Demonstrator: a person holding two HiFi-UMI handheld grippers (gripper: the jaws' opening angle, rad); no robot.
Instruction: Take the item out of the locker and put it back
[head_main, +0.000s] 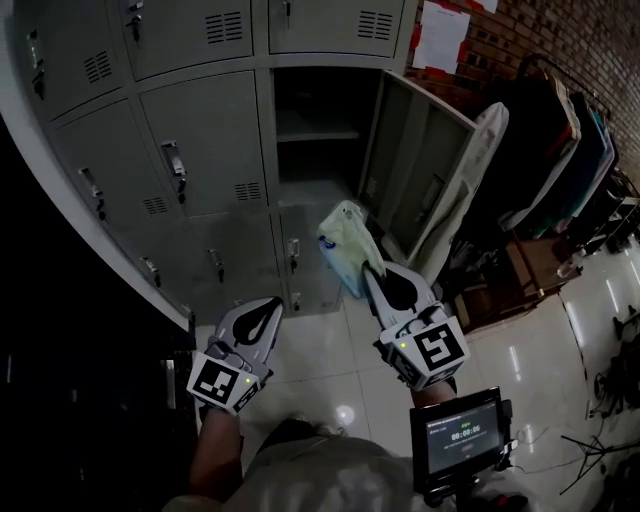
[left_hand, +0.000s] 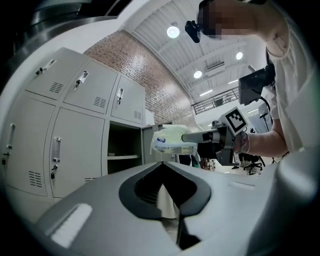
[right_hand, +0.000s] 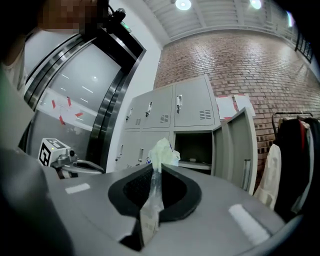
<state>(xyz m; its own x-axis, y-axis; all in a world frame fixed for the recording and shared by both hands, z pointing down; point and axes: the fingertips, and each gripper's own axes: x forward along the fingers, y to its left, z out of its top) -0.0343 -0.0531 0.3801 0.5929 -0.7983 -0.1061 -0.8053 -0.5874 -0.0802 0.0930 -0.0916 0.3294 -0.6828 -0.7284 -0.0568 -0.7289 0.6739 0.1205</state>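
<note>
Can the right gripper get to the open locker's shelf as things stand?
Probably yes. The grey metal locker door stands swung wide, and nothing shows between the right gripper, shut on the pale green plastic pack, and the shelf.

The open locker (head_main: 315, 133) is dark at the back, the notice (head_main: 440, 35) right of it is cut off above, and print on the bag (head_main: 345, 248) below it seems illegibly small.

We find a locker room: grey metal lockers (head_main: 200, 150) stand ahead of the right gripper (head_main: 371, 268), one door (head_main: 425, 165) open. To that gripper's right, hanging clothes (head_main: 560, 150) line a brick wall (head_main: 592, 48), and glossy floor tiles (head_main: 320, 350) lie beneath it.
</note>
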